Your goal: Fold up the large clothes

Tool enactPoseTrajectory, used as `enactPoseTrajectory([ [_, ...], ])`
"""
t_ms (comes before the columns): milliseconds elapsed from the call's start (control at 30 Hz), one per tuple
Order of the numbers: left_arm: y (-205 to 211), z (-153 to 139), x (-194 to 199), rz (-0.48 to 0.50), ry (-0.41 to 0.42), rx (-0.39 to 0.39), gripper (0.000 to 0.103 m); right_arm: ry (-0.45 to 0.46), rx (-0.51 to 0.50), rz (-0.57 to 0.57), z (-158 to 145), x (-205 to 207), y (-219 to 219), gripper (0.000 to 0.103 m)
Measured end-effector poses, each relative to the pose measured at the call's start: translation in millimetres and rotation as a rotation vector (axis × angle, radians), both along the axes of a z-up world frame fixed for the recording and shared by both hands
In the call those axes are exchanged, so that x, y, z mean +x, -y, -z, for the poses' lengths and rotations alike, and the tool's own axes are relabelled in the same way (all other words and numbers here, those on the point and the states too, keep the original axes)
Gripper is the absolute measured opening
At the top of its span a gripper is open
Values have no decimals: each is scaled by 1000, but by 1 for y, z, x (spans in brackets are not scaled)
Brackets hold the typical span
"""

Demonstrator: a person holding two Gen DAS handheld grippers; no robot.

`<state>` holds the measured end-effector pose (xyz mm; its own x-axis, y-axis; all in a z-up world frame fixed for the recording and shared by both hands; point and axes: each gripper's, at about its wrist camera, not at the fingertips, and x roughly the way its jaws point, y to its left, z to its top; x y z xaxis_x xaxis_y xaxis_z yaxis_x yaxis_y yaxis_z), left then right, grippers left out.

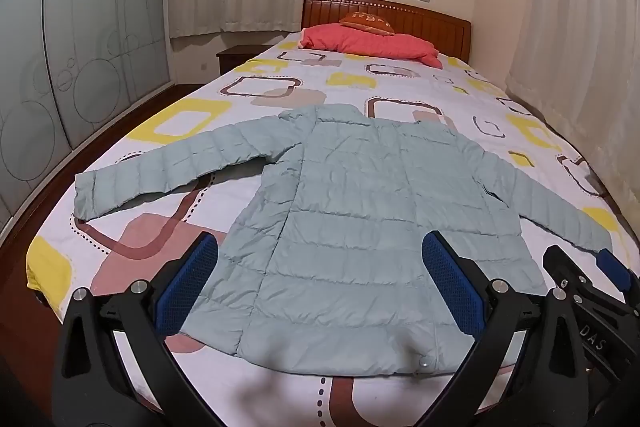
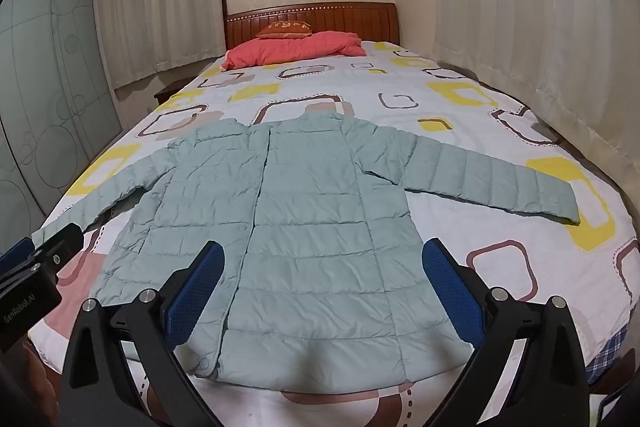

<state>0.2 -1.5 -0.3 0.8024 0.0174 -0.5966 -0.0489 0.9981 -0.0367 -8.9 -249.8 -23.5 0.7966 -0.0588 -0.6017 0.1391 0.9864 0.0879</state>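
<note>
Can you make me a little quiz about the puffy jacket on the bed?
1. True or false: the light green jacket lies flat with both sleeves spread out.
2. What sits at the far end of the bed? A) a red quilt with a small orange cushion B) a stack of books C) a sleeping cat
3. Fill in: both the left gripper and the right gripper are wide ____ and hold nothing.

Key: 1 true; 2 A, the red quilt and orange cushion; 3 open.
</note>
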Motion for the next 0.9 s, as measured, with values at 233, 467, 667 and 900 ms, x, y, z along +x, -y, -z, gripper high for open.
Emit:
enactPoseTrajectory([
  [233, 6, -2, -3, -9, 6, 0, 101, -2, 3, 0, 1, 0, -1, 99],
  [467, 0, -2, -1, 0, -10, -17, 101, -2, 3, 0, 1, 0, -1, 99],
  [667, 2, 0, -1, -3, -10, -17, 101, -2, 3, -1, 1, 0, -1, 99],
  [900, 1, 3, -2, -2, -12, -19, 101, -2, 3, -1, 1, 0, -1, 99],
])
